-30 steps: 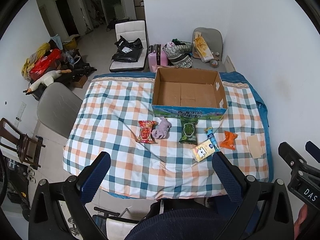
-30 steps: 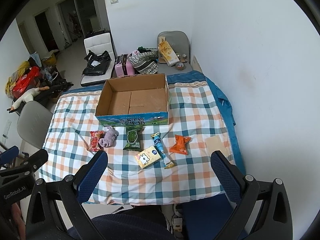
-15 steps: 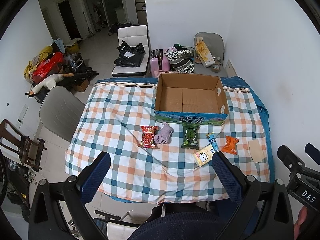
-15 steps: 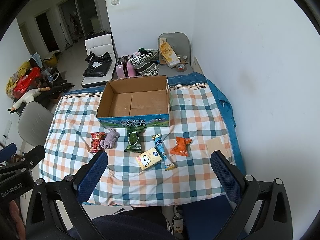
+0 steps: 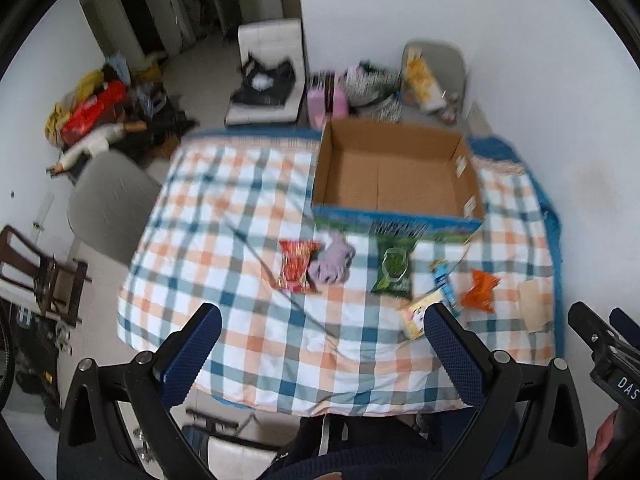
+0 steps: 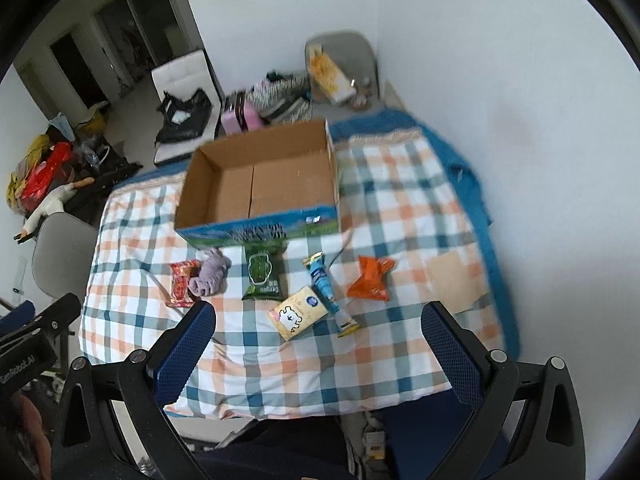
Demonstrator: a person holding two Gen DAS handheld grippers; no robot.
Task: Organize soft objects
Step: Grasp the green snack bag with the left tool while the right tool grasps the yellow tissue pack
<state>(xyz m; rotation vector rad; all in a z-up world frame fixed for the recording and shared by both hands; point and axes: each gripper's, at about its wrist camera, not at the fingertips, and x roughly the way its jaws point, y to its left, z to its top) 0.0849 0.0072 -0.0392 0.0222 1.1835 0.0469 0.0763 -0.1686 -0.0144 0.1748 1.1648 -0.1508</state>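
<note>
An open, empty cardboard box (image 5: 394,176) (image 6: 260,184) stands on the checked tablecloth (image 5: 224,220) (image 6: 400,216). In front of it lie a red packet (image 5: 296,266) (image 6: 182,282), a lilac soft cloth (image 5: 332,262) (image 6: 210,274), a green packet (image 5: 394,268) (image 6: 262,276), a yellow packet (image 5: 418,312) (image 6: 298,312), a blue tube (image 5: 442,282) (image 6: 326,286) and an orange packet (image 5: 480,290) (image 6: 372,276). My left gripper (image 5: 320,356) and right gripper (image 6: 320,352) are open and empty, held above the table's near edge.
A tan card (image 5: 536,308) (image 6: 460,276) lies at the table's right. A grey chair (image 5: 112,200) (image 6: 60,252) stands left of the table. Beyond the table are a white chair (image 5: 272,68), bags and a pink case (image 5: 326,102). A white wall is close on the right.
Both grippers have moved forward and lower toward the table, so the box and packets look nearer. The right view has tilted. Nothing on the table has moved.
</note>
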